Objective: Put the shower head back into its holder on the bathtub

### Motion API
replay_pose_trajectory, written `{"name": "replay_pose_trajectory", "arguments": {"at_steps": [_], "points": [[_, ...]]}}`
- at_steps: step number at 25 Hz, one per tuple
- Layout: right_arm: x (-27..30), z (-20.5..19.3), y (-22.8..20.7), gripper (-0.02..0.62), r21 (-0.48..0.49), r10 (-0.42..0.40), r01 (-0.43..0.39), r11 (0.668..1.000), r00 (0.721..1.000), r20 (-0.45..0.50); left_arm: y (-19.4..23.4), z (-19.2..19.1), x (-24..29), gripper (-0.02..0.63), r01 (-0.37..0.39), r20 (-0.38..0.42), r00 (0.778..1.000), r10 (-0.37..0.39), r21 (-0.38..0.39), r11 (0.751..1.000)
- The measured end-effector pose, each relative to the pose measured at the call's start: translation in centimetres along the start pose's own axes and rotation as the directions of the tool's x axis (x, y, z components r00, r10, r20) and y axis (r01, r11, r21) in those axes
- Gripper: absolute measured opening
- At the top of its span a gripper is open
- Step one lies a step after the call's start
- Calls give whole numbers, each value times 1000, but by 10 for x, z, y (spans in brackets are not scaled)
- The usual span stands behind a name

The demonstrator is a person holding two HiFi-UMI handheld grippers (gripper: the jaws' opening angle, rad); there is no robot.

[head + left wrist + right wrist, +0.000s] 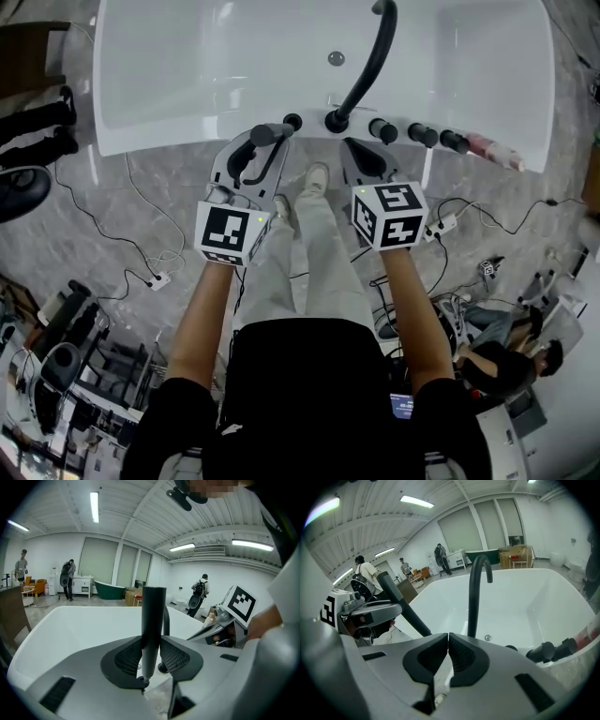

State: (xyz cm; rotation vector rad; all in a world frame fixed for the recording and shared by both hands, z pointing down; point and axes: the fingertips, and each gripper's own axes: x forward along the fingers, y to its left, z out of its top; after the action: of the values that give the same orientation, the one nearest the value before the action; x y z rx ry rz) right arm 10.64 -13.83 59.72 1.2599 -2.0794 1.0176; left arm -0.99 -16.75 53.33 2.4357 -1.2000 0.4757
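The shower head [153, 616] is a stiff black wand. It is clamped upright between the fingers [125, 658] of the left gripper [258, 150], just short of the bathtub's near rim [159, 141] and close to the small black socket [292, 121] that I take for its holder. It looks rigid and fairly light, but smooth and round, so it is probably slick against the ribbed pads and could twist or slide if knocked. The hold is low on the wand, with only a short stub below the fingers (enough, I judge, to lead into the socket). No hose shows, so I cannot tell whether one will drag on it. The right gripper [367, 155] has its fingers [464, 656] pressed together on nothing, just above the same rim.

Room is tight on one side. The curved spout [367, 56] rises just right of the socket, and a row of knobs [422, 136] runs further along the rim. The open way in is from above and from the rim's left stretch — the hard white edge would not forgive a bump.
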Motion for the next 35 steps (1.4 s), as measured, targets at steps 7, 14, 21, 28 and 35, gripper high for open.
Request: {"name": "replay_pose_trajectory", "arguments": {"at_steps": [7, 14, 21, 28, 35], "points": [[23, -17, -3, 25, 5, 11, -11, 1000, 999, -32, 6, -27, 17, 130, -1, -27, 1000, 0, -10, 1000], [38, -30, -4, 25, 29, 17, -16, 999, 999, -51, 11, -50, 33, 130, -19, -53, 998, 19, -10, 1000], [46, -45, -10, 25, 34, 13, -10, 999, 997, -76, 11, -68, 43, 130, -15, -61, 998, 13, -23, 1000], [48, -53, -11, 25, 49, 17, -12, 999, 996, -89, 6, -78, 49, 132, -5, -77, 997, 4, -8, 1000], [49, -62, -15, 25, 56, 11, -5, 998, 995, -104, 4, -90, 53, 133, 9, -84, 996, -7, 29, 1000]]}}
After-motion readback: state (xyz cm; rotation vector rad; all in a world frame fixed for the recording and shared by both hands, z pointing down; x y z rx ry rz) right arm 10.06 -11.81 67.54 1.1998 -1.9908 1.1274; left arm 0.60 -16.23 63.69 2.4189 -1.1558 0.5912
